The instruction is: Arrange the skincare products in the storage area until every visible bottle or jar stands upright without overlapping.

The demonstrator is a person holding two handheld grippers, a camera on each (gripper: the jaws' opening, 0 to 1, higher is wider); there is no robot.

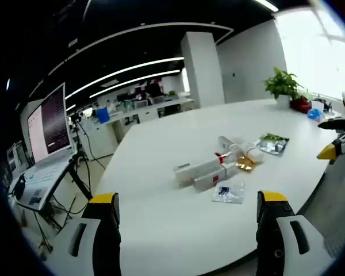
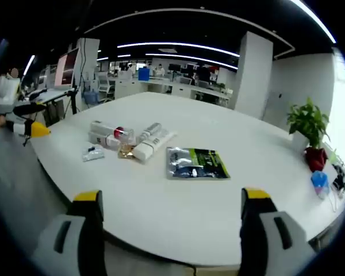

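Several skincare items lie flat in a cluster on the white table. Two white tubes with red bands lie side by side, and a clear-capped bottle rests beyond them. A small amber jar sits beside them, and a clear sachet lies nearer. In the right gripper view I see the same tubes, a white tube, the sachet and a green-and-silver pouch. My left gripper is open, short of the cluster. My right gripper is open, nothing between its jaws.
A potted plant in a red pot stands at the far table edge near a small blue object. A laptop on a stand is off the table's left side. Office desks fill the background.
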